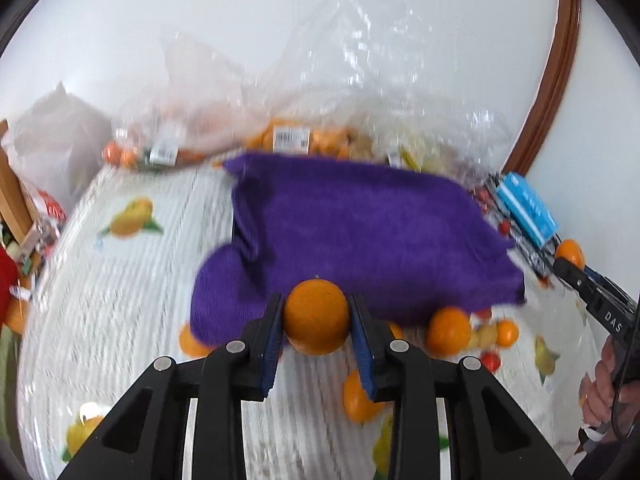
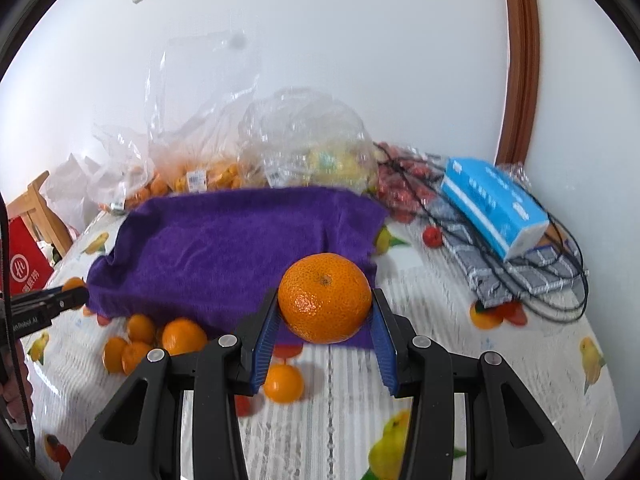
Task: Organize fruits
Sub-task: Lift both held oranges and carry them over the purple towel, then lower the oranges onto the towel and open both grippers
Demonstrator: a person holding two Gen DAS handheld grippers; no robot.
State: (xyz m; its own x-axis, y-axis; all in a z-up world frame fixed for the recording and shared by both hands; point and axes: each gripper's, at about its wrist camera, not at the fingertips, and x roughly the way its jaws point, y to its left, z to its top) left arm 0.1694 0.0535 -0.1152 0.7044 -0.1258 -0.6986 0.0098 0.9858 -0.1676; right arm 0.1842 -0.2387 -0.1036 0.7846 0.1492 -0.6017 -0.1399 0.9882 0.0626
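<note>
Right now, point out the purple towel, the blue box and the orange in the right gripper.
purple towel (image 2: 224,248): right wrist view, middle of the cloth.
blue box (image 2: 494,204): right wrist view, top face.
orange (image 2: 325,303): right wrist view, front of the peel.

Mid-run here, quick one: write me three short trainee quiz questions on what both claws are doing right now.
1. True or false: the left claw holds a round orange mandarin.
2. What does the right claw grip? A) red tomato B) large dimpled orange citrus C) blue box
3. Fill in: the folded cloth behind both fruits is ____.

Key: 1 true; 2 B; 3 purple.
</note>
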